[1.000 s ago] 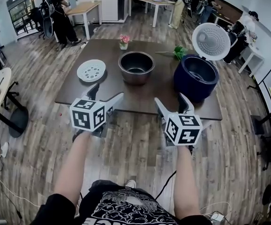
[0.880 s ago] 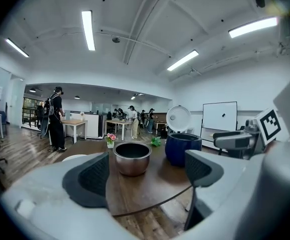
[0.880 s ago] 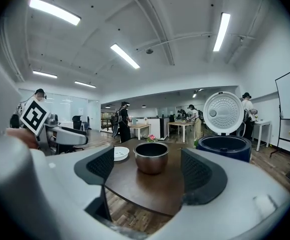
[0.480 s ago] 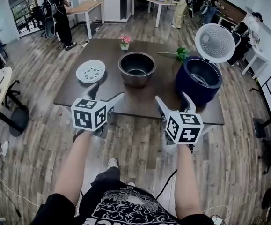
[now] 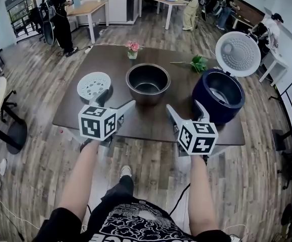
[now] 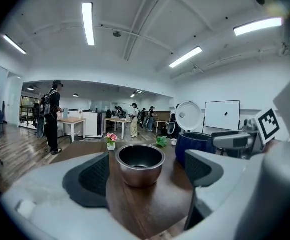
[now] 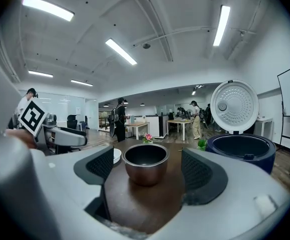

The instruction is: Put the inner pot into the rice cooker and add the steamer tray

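Note:
The dark metal inner pot (image 5: 148,82) stands upright in the middle of the brown table (image 5: 85,117). It shows straight ahead in the left gripper view (image 6: 139,163) and the right gripper view (image 7: 145,163). The navy rice cooker (image 5: 219,96) stands to its right with its white lid (image 5: 237,53) up. The white steamer tray (image 5: 94,85) lies to the pot's left. My left gripper (image 5: 116,99) is open over the table's near edge. My right gripper (image 5: 184,106) is open beside it; its jaws have just been opening, with nothing between them. Both are short of the pot.
A small vase of pink flowers (image 5: 132,47) and a green sprig (image 5: 198,63) sit at the table's far side. People stand at other tables (image 5: 88,9) in the background. Wooden floor (image 5: 146,165) lies between me and the table.
Both grippers have moved forward to the table's near edge, side by side. The pot, tray and cooker now sit closer in the head view. Nothing has been taken hold of.

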